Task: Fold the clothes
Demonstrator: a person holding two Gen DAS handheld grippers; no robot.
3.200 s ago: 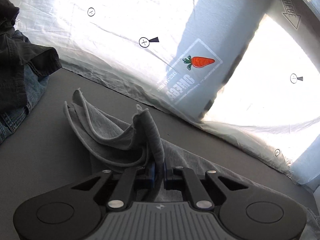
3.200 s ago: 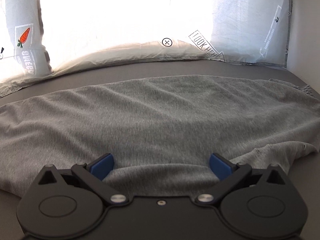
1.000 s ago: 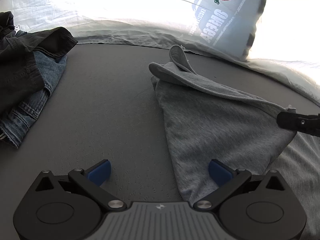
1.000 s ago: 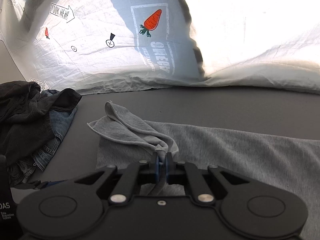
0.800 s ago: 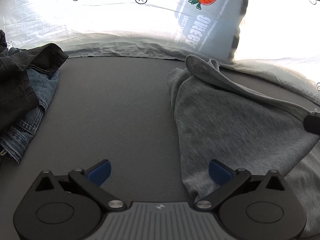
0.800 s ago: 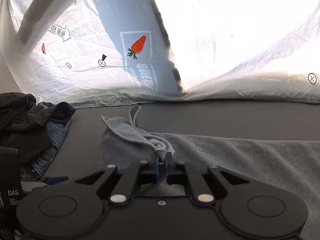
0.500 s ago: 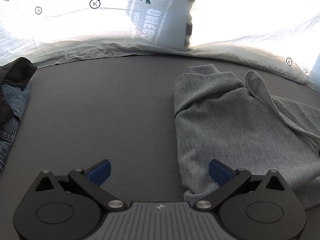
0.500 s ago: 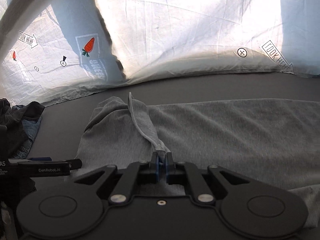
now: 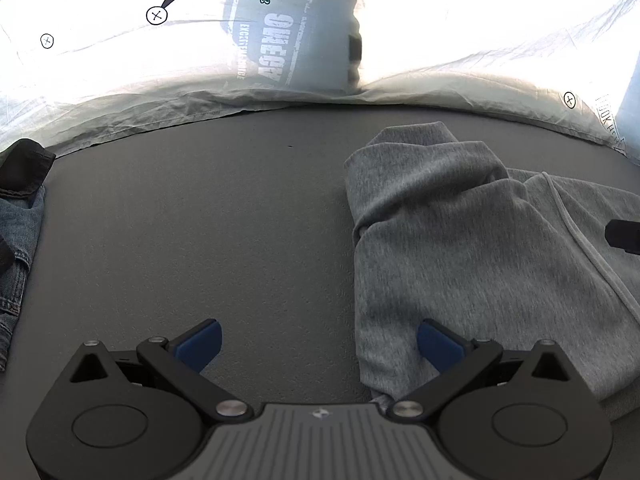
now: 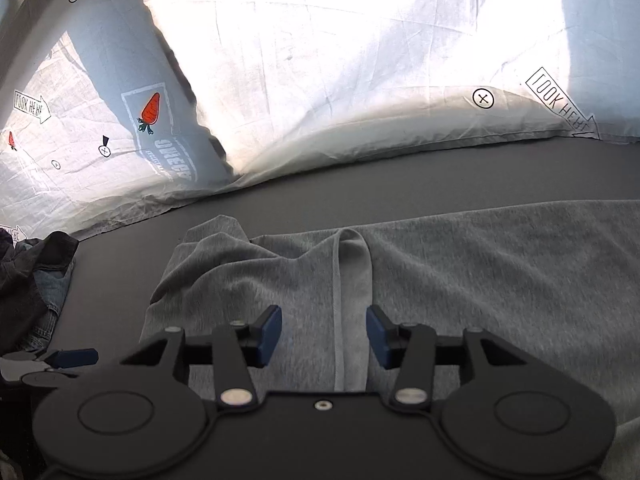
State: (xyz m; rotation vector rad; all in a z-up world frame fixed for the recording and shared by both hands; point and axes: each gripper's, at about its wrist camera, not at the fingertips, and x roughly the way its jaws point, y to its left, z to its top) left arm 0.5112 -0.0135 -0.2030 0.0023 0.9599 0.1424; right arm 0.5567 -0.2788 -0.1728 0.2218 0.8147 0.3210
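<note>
A grey knit garment (image 9: 472,240) lies on the dark grey surface, its left part folded over onto the rest, with a hemmed edge running across it. In the right wrist view the garment (image 10: 460,272) spreads to the right and the hemmed edge runs between the jaws. My left gripper (image 9: 318,342) is open and empty, low at the garment's left edge, with its right finger over the cloth. My right gripper (image 10: 324,338) is open just above the folded part, holding nothing. A black tip of the right gripper (image 9: 624,236) shows at the right of the left wrist view.
A pile of dark clothes and blue jeans (image 9: 16,216) lies at the far left, also in the right wrist view (image 10: 32,288). White printed pillows (image 10: 360,60) line the back edge. Bare grey surface (image 9: 180,220) lies between pile and garment.
My right gripper carried the grey flap to the right, laid it on the garment and opened. My left gripper let go of the cloth earlier and has stayed open.
</note>
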